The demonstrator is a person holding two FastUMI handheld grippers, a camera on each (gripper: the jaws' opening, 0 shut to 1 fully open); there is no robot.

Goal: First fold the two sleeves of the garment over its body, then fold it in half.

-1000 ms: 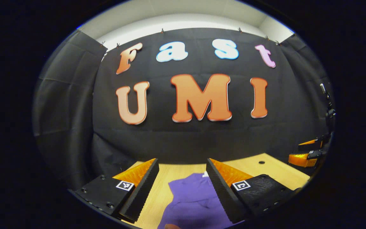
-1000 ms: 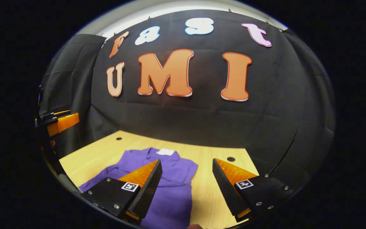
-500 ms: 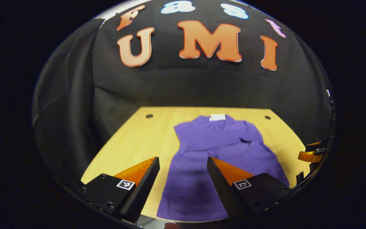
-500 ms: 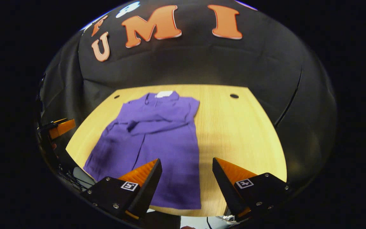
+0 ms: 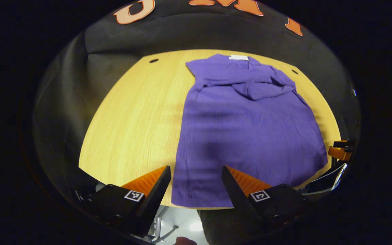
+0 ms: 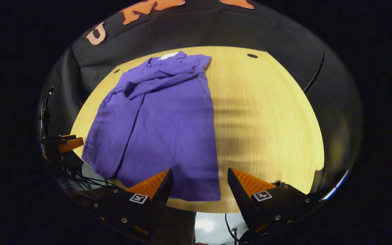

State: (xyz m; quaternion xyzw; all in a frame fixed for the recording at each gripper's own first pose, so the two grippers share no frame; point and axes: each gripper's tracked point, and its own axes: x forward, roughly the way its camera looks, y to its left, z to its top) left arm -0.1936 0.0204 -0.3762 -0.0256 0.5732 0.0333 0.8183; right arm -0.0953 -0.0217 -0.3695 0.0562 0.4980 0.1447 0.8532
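**Inspector:** Presently, the table [image 5: 131,112] is carrying the purple garment [image 5: 247,126], which is lying flat and lengthwise, collar toward the booth wall and hem at the near edge. Both sleeves [image 6: 162,76] are lying across the chest, so I am judging the half-fold to be the step in hand.

**Assistant:** And the grippers?

**Inspector:** The left gripper [image 5: 196,185] is hanging above the hem's left corner with its jaws standing wide and holding nothing; the right gripper [image 6: 199,187] is hovering likewise over the right corner, wide and empty. To do this well, each ought to be pinching one hem corner, lifting together and carrying the hem evenly up to the collar, so that the sleeves are not dragging loose.

**Assistant:** Condition of the cloth?

**Inspector:** Mostly smooth; the crossed sleeves are bunching slightly below the collar. A small white label [image 5: 239,57] is showing at the neck.
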